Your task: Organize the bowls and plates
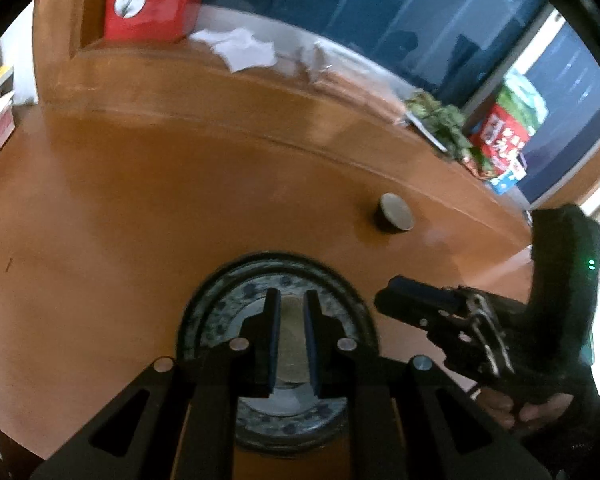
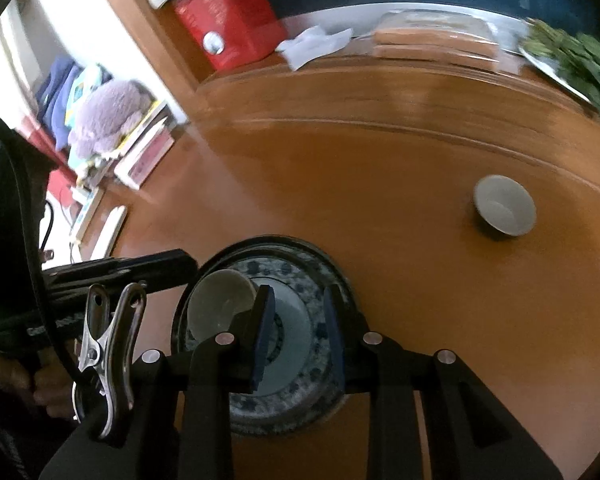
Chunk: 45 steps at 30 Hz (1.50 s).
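Note:
A dark-rimmed plate with a blue-and-white pattern (image 1: 236,300) (image 2: 296,276) lies on the orange-brown table. A small pale bowl (image 2: 220,304) sits on its left part, seen in the right wrist view. My left gripper (image 1: 292,300) hovers over the plate with its jaws slightly apart around the small bowl (image 1: 292,336), whose inside shows between the pads; whether they grip it is unclear. My right gripper (image 2: 298,294) is open and empty over the plate's centre. A second small bowl (image 1: 396,212) (image 2: 504,210) stands alone farther right.
A red box (image 1: 148,4) (image 2: 228,16), crumpled white paper (image 1: 244,48) (image 2: 312,44) and leafy greens on a tray (image 1: 440,120) (image 2: 572,60) line the table's far edge. Books and a purple plush (image 2: 108,120) lie at the left.

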Each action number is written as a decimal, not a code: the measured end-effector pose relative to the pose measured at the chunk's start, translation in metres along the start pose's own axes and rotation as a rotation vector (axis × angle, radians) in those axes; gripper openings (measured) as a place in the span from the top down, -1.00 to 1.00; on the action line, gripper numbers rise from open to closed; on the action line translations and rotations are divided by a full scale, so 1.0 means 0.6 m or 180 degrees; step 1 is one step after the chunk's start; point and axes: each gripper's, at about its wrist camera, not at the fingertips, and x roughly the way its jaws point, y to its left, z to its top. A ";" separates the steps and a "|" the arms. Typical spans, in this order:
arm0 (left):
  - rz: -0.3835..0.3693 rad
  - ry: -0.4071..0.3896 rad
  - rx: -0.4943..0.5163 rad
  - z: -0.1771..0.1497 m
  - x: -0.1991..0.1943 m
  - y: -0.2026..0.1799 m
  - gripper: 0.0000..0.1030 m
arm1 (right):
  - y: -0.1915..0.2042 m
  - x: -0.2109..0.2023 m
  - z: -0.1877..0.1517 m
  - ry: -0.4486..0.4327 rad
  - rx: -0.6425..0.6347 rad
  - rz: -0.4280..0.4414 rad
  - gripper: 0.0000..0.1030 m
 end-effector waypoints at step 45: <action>-0.0076 -0.0055 0.1140 -0.083 0.036 -0.345 0.71 | -0.193 -0.269 -0.156 -0.0807 0.0518 -0.0567 0.48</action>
